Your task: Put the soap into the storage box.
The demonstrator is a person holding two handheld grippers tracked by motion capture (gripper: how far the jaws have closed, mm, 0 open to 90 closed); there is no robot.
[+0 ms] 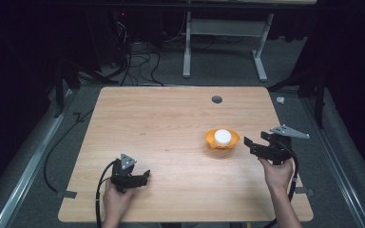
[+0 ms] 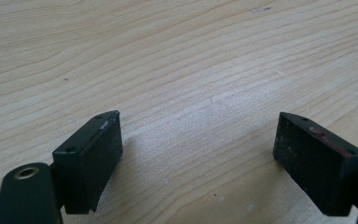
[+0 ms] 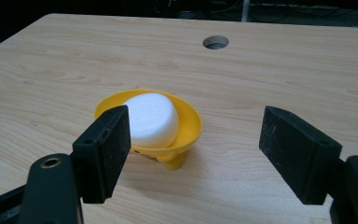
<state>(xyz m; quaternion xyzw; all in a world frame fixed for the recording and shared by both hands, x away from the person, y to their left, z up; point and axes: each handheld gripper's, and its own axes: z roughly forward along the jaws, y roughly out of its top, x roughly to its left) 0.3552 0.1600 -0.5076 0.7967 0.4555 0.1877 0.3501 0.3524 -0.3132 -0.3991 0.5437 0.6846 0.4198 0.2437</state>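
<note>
Bowl [image 1: 222,139] was the prize, yellow and shallow, sitting right of centre on the table [image 1: 171,128], with a white rounded lump [image 1: 223,136] resting inside it; the right gripper [image 1: 255,143] hovered just beside it at about three o'clock, jaws spread wide and holding nothing, its grey three-cornered plate [image 1: 290,131] sticking out toward the table's right edge; in the right gripper view the right gripper [image 3: 193,154] framed the bowl [image 3: 189,128] between its black jaws, the left jaw overlapping the bowl's near rim, the white lump [image 3: 151,116] tilted against the bowl's wall, a small foot showing under the bowl; beyond it, at twelve o'clock, a round hole [image 3: 215,42] pierced the tabletop [image 3: 284,74]; over at seven o'clock from the bowl and well apart from it, the left gripper [image 1: 144,176] sat low near the table's front edge in the person's left hand [image 1: 116,199], cable [image 1: 100,190] looping off the front; in the left gripper view the left gripper [image 2: 198,149] stood wide open over bare wood grain [image 2: 177,60], nothing between the jaws; the right hand [image 1: 278,175] gripped its tool from below; past the table's far edge lay dark floor, tangled cables [image 1: 138,59] and a white desk frame [image 1: 223,42].
</note>
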